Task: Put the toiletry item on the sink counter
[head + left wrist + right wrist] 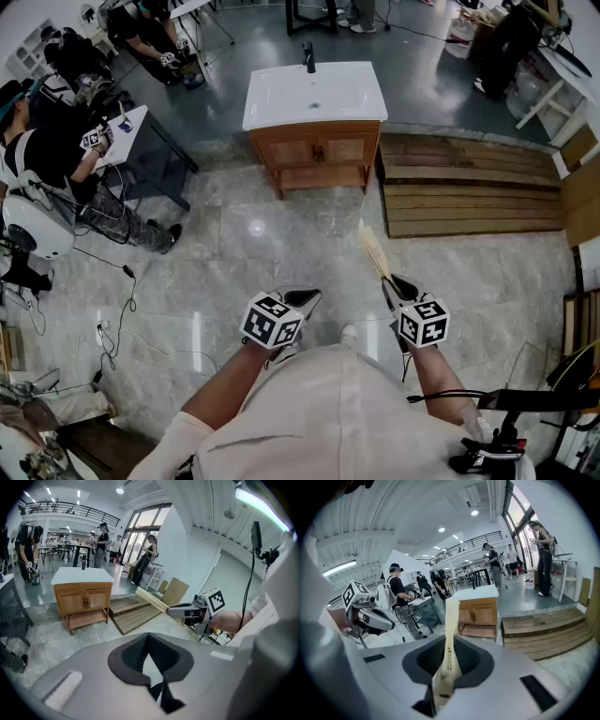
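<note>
Toiletry item clamped by its end in right claw; left claw closed, empty. Could pivot or slip loose before reaching the distant desk.

The person wears a cream-white shirt with short sleeves; the left sleeve has its hem well behind the left gripper. That gripper and the right gripper have the same smooth pale grey shell, with a black ribbed lining in the V-shaped hollow round the jaws. Just behind each set of jaws is a cube with black-and-white square markers: the left cube and the right cube.
</note>
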The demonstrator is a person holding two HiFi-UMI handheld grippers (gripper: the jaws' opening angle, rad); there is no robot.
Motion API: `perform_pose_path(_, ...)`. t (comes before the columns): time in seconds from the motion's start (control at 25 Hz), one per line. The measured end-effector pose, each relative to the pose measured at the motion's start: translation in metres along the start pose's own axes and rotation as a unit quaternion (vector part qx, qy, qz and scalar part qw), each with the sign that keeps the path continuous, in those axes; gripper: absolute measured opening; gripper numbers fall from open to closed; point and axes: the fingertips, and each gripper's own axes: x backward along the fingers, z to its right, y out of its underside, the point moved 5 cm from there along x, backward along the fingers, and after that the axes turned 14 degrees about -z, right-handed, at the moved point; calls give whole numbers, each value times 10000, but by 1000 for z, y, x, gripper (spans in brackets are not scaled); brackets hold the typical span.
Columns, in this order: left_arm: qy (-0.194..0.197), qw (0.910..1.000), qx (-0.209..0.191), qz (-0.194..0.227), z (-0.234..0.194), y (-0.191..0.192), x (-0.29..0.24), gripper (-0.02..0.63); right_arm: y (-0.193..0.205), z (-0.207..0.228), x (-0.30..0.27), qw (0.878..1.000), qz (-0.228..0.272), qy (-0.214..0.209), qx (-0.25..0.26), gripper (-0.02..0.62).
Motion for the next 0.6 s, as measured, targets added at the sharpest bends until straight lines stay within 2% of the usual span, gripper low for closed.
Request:
perform_pose_path(0.24, -123, 9999, 12, 75, -7, -3, 4, 6, -5, 1, -5, 10000, 83, -21, 28, 48)
perform_pose_path(0.52, -131, 9999, 73, 26, 12, -9, -12, 6, 0, 33, 9, 9999, 28, 104, 91, 48)
perform_pose_path(0.6, -183, 9997, 129, 15, 12, -16, -13, 6, -2, 41, 7, 10000, -30, 15, 85, 48)
